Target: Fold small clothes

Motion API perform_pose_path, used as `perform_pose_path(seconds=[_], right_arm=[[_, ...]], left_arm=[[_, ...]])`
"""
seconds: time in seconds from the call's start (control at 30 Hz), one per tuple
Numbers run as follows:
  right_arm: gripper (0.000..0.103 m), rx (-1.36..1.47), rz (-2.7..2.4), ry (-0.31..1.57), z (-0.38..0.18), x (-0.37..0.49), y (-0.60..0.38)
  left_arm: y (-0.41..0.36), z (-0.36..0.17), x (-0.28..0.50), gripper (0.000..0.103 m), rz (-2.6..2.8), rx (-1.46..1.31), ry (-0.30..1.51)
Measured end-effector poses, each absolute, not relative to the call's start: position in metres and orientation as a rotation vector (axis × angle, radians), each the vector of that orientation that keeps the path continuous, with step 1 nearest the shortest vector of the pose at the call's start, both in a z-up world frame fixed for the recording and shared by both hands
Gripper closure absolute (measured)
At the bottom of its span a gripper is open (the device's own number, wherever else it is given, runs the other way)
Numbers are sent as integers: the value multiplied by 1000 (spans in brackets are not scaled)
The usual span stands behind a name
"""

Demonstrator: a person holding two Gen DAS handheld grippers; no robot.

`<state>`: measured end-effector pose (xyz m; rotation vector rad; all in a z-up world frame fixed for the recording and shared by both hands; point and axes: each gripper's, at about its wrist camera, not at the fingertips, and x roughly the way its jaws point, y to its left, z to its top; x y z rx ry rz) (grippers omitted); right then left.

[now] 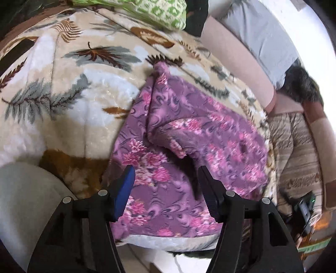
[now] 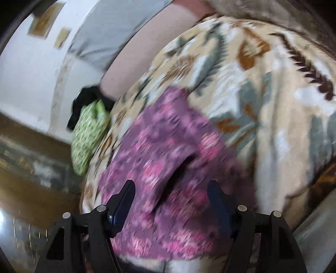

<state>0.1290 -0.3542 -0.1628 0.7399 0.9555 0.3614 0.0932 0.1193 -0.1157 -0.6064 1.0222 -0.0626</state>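
Note:
A purple garment with pink flowers (image 1: 189, 130) lies partly folded on a cream blanket with leaf prints (image 1: 69, 98). One flap is folded over, leaving a dark opening near its middle. My left gripper (image 1: 166, 174) is open and empty, just above the garment's near edge. In the right wrist view the same garment (image 2: 168, 168) is blurred by motion and lies on the blanket (image 2: 262, 88). My right gripper (image 2: 171, 189) is open and empty, hovering over the garment's near part.
A green-and-white patterned cloth (image 1: 159, 12) lies at the blanket's far edge, also in the right wrist view (image 2: 88, 134), with a black item (image 2: 84, 103) beside it. A grey pillow (image 1: 260, 40) and pink cushion (image 1: 237, 63) sit to the right. Wooden floor (image 2: 31, 168) lies beyond the bed.

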Motion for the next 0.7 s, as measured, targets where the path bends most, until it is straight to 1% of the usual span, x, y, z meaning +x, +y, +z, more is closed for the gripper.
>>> perform_pose_path(seconds=[0.13, 0.2, 0.27, 0.3, 0.33, 0.37, 0.4, 0.43, 0.47, 0.5, 0.57, 0.7], right_arm=[[34, 655, 385, 1019, -170, 149, -324], [38, 620, 349, 1051, -178, 162, -315], [52, 619, 300, 1070, -188, 170, -316], [54, 641, 292, 1080, -194, 174, -318], [63, 662, 294, 1086, -198, 177, -320], [74, 673, 285, 1095, -202, 179, -324], [78, 672, 266, 1097, -204, 181, -327], [87, 672, 251, 1091, -203, 182, -330], [96, 676, 252, 1087, -202, 183, -333], [96, 680, 262, 1080, -199, 182, -334], [98, 643, 257, 1041, -186, 178, -334], [99, 522, 278, 954, -132, 139, -332]], left_arm=[[103, -119, 107, 42, -127, -652, 1059], [92, -129, 121, 42, -115, -665, 1085], [80, -140, 142, 42, -94, -636, 1132], [79, -145, 150, 42, -82, -626, 1148], [80, -148, 160, 44, -59, -615, 1150], [81, -148, 164, 57, -45, -598, 1144], [82, -148, 167, 70, -18, -567, 1145], [83, -147, 168, 75, 3, -534, 1143], [84, -145, 167, 86, -4, -517, 1128], [85, -142, 165, 96, -11, -499, 1123], [86, -132, 158, 97, -27, -478, 1105], [95, -102, 130, 97, -106, -541, 1062]])
